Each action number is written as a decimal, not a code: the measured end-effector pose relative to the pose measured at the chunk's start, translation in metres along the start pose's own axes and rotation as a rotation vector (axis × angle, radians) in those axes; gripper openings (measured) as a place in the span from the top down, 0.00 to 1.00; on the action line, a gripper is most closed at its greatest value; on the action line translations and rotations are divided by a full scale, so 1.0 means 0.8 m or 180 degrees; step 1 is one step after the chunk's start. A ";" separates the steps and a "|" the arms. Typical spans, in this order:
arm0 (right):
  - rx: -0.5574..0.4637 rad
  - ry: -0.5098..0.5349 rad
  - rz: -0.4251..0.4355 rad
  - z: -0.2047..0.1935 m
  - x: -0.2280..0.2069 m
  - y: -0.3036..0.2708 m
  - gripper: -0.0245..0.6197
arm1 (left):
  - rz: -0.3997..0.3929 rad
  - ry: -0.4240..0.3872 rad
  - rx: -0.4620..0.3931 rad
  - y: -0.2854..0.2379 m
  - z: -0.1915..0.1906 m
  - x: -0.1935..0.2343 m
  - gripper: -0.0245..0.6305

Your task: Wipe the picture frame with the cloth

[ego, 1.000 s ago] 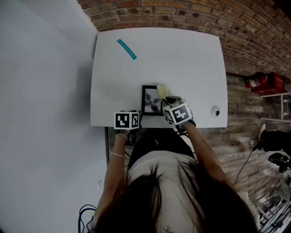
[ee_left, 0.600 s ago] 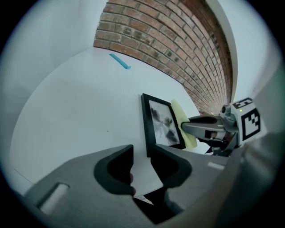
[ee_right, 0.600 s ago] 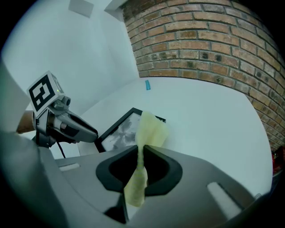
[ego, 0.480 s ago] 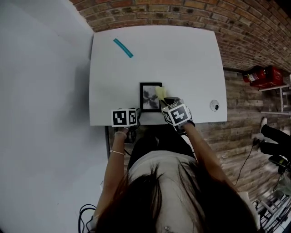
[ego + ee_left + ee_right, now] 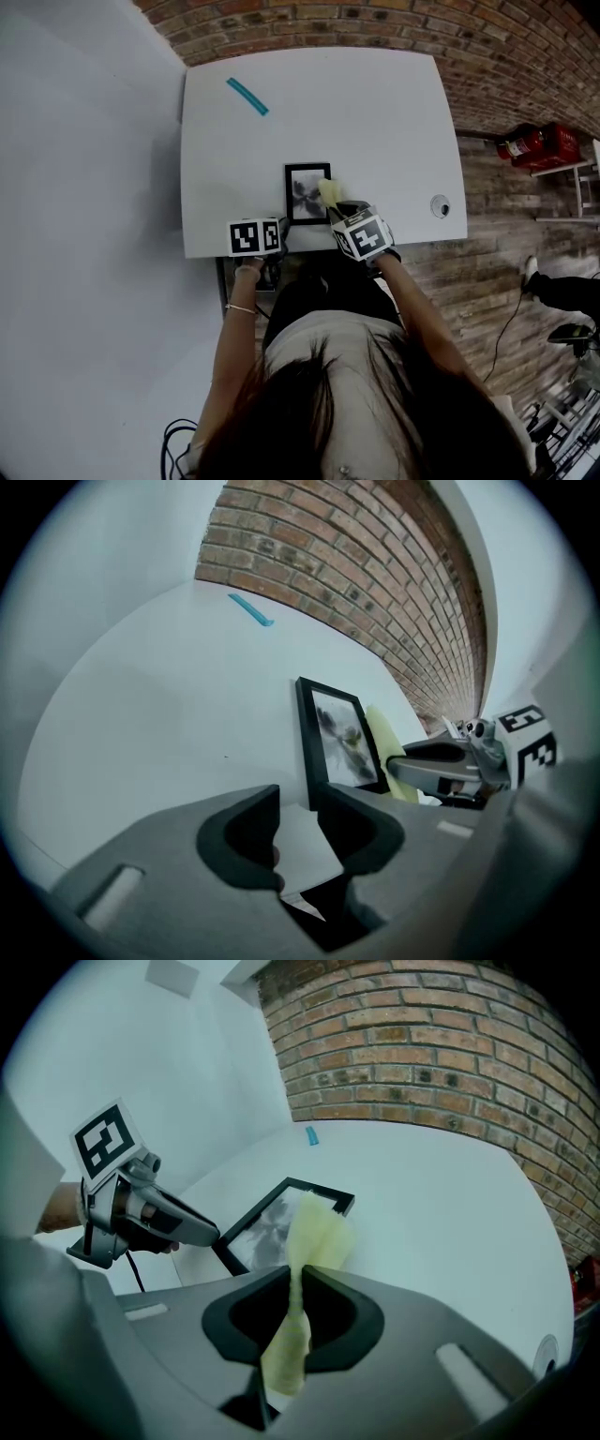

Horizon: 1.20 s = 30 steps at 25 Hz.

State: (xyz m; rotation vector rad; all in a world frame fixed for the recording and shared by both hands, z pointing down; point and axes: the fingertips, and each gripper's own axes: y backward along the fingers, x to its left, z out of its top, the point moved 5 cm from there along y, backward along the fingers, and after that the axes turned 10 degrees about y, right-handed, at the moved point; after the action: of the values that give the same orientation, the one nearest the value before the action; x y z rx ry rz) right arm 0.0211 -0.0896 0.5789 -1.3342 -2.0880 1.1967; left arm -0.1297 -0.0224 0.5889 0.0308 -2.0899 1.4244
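Note:
A black picture frame [image 5: 307,190] lies flat near the white table's [image 5: 375,112] front edge, with a grey print behind its glass. My right gripper [image 5: 339,212] is shut on a pale yellow cloth [image 5: 330,193], which hangs over the frame's right edge. In the right gripper view the cloth [image 5: 314,1232] rises from between the jaws of the right gripper [image 5: 297,1279], in front of the frame [image 5: 267,1227]. My left gripper [image 5: 298,799] is open at the frame's [image 5: 339,735] near left corner, with bare table showing in its gap. In the head view the left gripper [image 5: 277,228] sits over the table's front edge.
A teal strip [image 5: 247,97] lies at the table's back left. A small round fitting [image 5: 441,205] sits near the front right corner. A brick wall runs behind the table and a white wall on the left. Red things [image 5: 539,150] stand on the floor to the right.
My left gripper has edged forward from below the table's front edge to the frame's near left corner. The right gripper still holds the cloth at the frame's right side.

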 end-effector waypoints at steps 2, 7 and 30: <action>0.0003 -0.0005 -0.0005 -0.004 0.004 0.000 0.90 | 0.0002 -0.0013 -0.0005 0.000 0.000 0.000 0.77; -0.0001 -0.0037 -0.0022 -0.012 0.011 0.002 0.90 | 0.0017 -0.0039 -0.0005 -0.001 0.000 -0.001 0.77; 0.0003 -0.0058 -0.0146 -0.032 0.036 0.016 0.90 | -0.0001 -0.0183 0.0002 -0.004 0.000 0.002 0.77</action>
State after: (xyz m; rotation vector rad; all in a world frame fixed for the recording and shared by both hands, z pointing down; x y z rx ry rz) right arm 0.0323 -0.0508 0.5793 -1.2728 -2.1187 1.1948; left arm -0.1297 -0.0238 0.5924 0.0729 -2.1357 1.4398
